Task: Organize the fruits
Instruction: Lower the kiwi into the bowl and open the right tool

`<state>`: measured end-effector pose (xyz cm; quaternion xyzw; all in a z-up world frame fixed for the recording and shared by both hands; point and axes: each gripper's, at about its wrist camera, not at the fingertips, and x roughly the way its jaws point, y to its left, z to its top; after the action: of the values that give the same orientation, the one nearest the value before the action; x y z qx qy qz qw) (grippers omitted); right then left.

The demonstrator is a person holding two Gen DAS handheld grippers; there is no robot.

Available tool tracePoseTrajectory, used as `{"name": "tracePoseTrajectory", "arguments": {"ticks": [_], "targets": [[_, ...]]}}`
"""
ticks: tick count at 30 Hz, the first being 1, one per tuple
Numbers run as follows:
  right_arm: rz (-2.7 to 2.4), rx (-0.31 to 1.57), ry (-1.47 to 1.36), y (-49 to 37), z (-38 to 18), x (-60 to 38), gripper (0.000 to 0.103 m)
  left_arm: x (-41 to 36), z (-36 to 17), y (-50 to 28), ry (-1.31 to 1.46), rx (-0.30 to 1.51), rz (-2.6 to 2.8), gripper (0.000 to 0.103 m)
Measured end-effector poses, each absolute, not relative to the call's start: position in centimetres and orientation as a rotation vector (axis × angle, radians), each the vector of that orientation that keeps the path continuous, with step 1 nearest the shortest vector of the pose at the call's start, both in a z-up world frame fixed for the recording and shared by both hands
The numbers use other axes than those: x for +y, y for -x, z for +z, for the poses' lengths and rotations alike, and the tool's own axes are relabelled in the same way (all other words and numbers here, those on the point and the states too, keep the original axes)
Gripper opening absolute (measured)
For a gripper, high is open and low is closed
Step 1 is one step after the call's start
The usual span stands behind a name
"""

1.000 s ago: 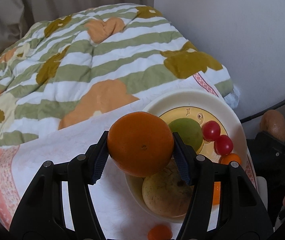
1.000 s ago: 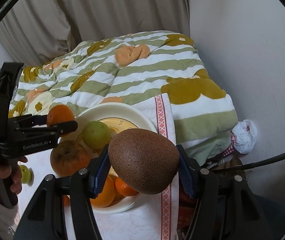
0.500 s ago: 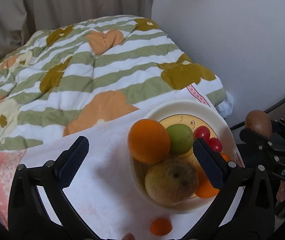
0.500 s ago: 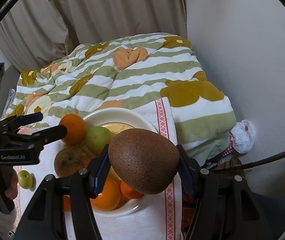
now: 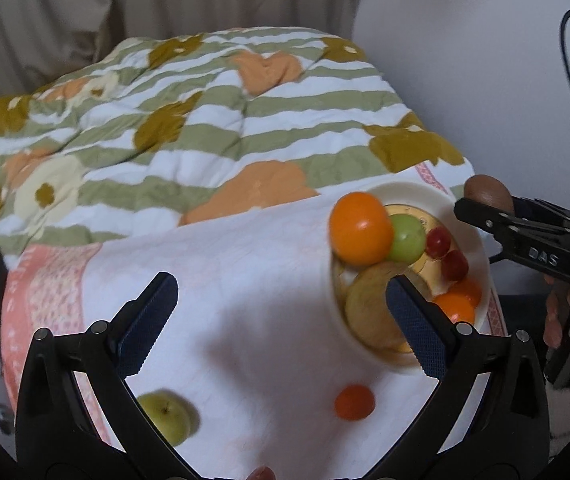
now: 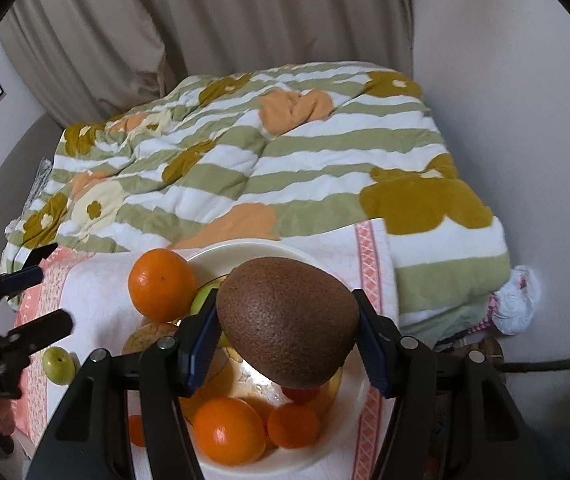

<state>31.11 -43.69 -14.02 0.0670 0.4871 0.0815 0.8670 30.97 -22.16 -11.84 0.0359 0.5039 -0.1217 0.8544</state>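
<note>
Black tongs (image 5: 281, 320), blue ribbed pads (image 5: 417, 326)

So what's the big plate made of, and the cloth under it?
The plate looks like glazed ceramic or hard plastic: cream, smooth, with a slight sheen and a printed yellow middle. The look alone cannot settle which. The cloth looks like soft woven cotton: matte white, faintly textured, with a salmon patterned border.

Dim, soft indoor light, no glare. Left wrist view motion-blurred, worst at the plate (image 5: 481, 248); right wrist view sharper. Heavy fisheye warp, black vignette corners. Diffuse shadows on the tablecloth (image 5: 245, 280).
</note>
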Motion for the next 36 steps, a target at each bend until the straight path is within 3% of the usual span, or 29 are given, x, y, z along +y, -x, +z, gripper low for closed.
{"name": "tracePoseTrajectory", "arguments": {"ticks": [17,22,26,28,36], "targets": [[0.245,1.063,-0.149,-33.3,-17.7,-43.3,0.059,-17.2,-13.4,-25.8,0.027,1.112,-0.074,0.103],[0.254,1.024,-0.146,-33.2,-17.2,-43.4,0.083,-16.8,-13.7,-24.6,0.049,1.117,-0.055,0.103],[0.258,0.999,-0.144,-32.6,-16.9,-43.3,0.087,-16.6,-13.7,-23.8,0.048,1.125,-0.037,0.103],[0.258,0.981,-0.143,-32.1,-16.6,-43.3,0.098,-16.5,-13.3,-23.3,0.049,1.124,-0.030,0.103],[0.248,0.910,-0.093,-29.7,-13.5,-43.4,0.098,-15.6,-11.3,-21.8,0.031,1.089,-0.028,0.103]]}}
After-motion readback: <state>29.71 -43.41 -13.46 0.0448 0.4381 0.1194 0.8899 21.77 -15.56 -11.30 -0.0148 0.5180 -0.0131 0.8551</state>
